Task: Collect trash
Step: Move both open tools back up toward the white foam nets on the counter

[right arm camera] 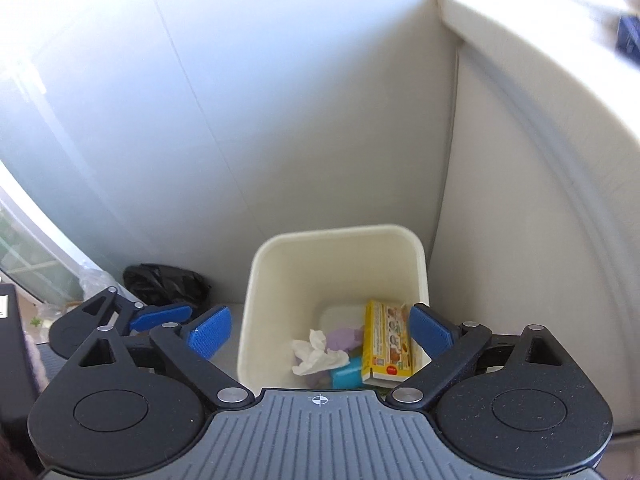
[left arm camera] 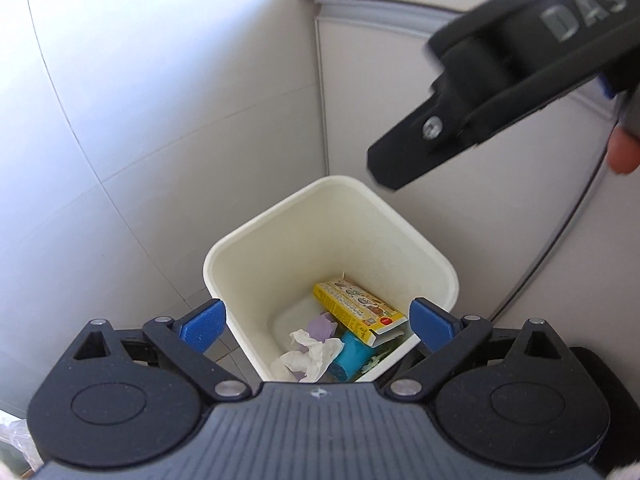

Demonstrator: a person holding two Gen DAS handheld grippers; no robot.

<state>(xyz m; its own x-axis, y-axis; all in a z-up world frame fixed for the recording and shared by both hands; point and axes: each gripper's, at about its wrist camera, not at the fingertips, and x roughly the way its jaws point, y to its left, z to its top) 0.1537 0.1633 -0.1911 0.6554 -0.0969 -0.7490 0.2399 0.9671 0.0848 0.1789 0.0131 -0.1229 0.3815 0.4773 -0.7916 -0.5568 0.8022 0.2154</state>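
Cream bin (left arm camera: 240, 256) is sitting in the wall corner, catching box (left arm camera: 360, 312) and tissue (left arm camera: 310, 354); left gripper (left arm camera: 318, 326) and right gripper (right arm camera: 320, 334) are hovering above, both wide, holding nothing.

I read this as a corner of a home, perhaps by a window. Pale grey panelled walls (right arm camera: 280, 120) meet beside a bright white sill (right arm camera: 540, 32). On the floor I see a small cream square plastic waste bin (right arm camera: 260, 304) holding household scraps: a yellow printed cardboard box (right arm camera: 386, 344), a crumpled white tissue (right arm camera: 316, 356). A black crumpled plastic bag (right arm camera: 166, 282) lies beside it.
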